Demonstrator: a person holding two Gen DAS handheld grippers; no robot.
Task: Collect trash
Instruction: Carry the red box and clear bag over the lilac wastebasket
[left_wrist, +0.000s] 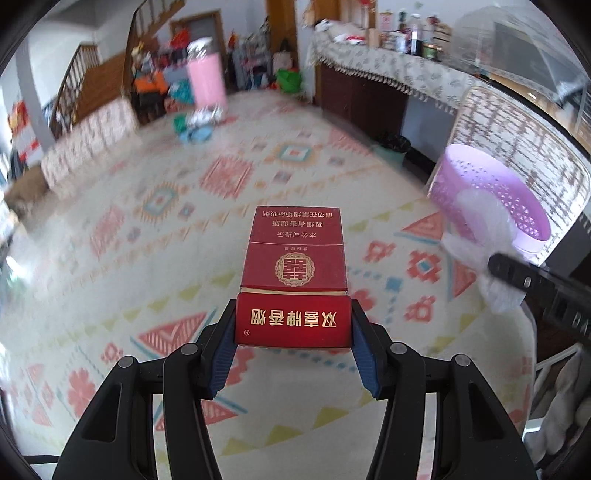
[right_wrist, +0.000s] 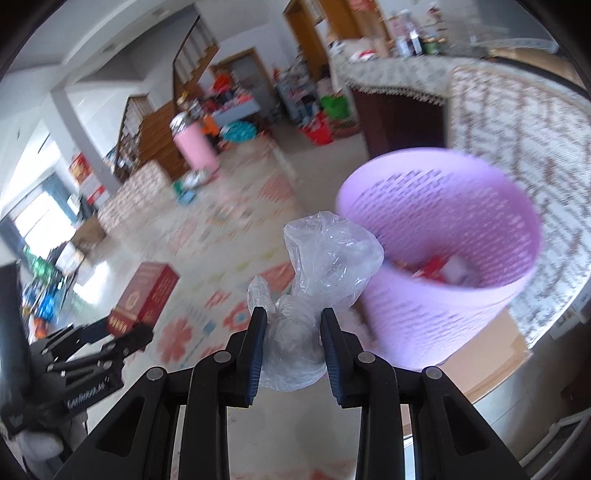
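While both grippers are raised above the patterned rug, the scene reads as follows.

Left gripper: closed on a red cigarette pack at lower centre of the left wrist view; the blue pads press its two side faces and the pack points forward, away from the camera. In the right wrist view the same gripper and pack appear at lower left.

Right gripper: closed on a crumpled clear plastic bag, pinched at its knotted lower part, with the upper part ballooning above the fingertips at frame centre. In the left wrist view this gripper enters from the right edge with the bag.

Purple basket: perforated wall, open top, at right of the right wrist view, just beside the bag; in the left wrist view it lies at the right edge.

Basket contents: red and white items on the bottom, too blurred to identify.

Pink cylinder: stands on the floor at upper left of centre.

Worktop: upper right, cloth-covered, carrying bottles and jars.
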